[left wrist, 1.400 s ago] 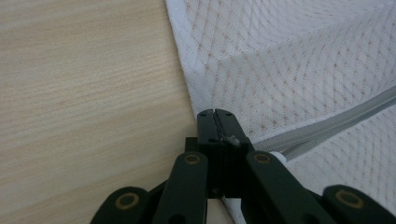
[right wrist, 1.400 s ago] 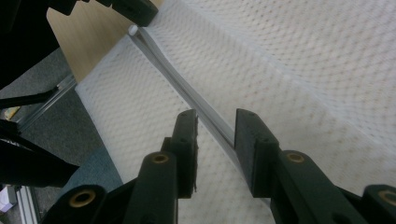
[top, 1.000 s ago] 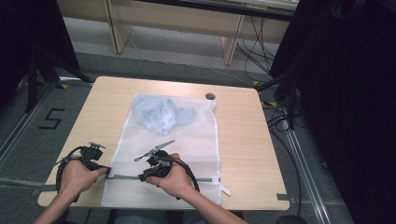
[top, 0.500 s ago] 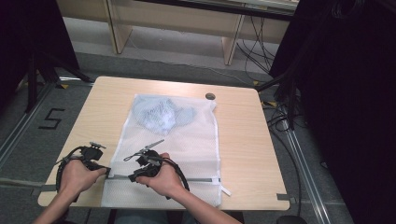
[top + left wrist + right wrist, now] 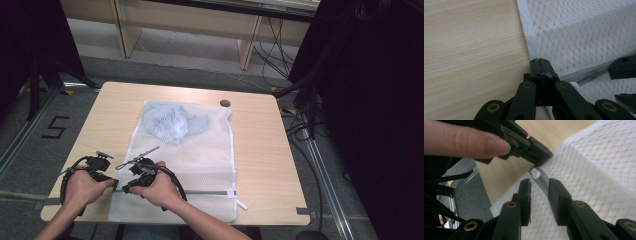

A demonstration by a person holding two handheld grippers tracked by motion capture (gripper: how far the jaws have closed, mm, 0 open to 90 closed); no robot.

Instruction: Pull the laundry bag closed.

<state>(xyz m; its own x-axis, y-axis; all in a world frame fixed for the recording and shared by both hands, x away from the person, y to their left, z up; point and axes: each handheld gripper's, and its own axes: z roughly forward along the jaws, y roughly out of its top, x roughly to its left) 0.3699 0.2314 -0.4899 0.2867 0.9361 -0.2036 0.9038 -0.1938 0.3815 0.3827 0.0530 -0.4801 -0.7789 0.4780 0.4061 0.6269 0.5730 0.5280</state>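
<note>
Resting low at the bench (image 5: 260,150) near edge, left gripper (image 5: 540,65) pinching the white mesh bag (image 5: 200,165) corner by its zipper (image 5: 543,182), right gripper (image 5: 539,192) spread and closing astride the zipper pull (image 5: 535,173), pale blue garment (image 5: 172,122) inside the bag's far end.

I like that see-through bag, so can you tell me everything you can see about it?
The bag is white mesh with a diamond pattern, lying flat on the table. A pale blue cloth is bunched inside at its far end. A grey zipper runs across its near end, with a small white pull at the left. The left gripper is shut on the bag's edge by the zipper. The right gripper, jaws just closing, straddles the zipper close to the pull without squeezing yet.
</note>
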